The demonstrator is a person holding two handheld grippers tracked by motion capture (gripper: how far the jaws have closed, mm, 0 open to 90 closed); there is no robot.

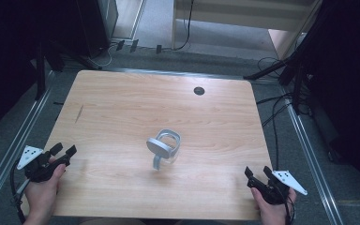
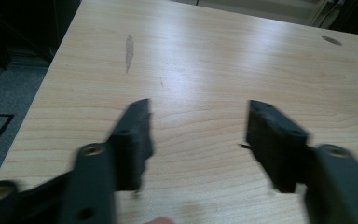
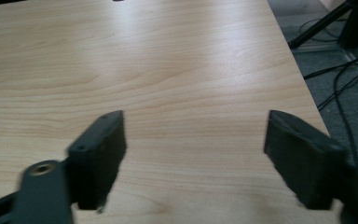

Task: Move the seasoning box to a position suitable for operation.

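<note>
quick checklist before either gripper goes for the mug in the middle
1. Left gripper open, nothing between jaws: ok.
2. Right gripper open, nothing between jaws: ok.
3. Mug in the table's middle, apart from both grippers: ok.
4. Bare wood between each gripper and mug: ok.
5. Mug upright: not ok, it looks tipped, lid toward the camera.
6. Lid fully shut: cannot tell.

A light wooden table (image 1: 122,103) stands on a grey floor (image 1: 159,28). A clear glass jar (image 1: 165,149) with a grey lid lies near the middle of the table. A small dark round hole (image 1: 198,90) sits near the far edge.
</note>
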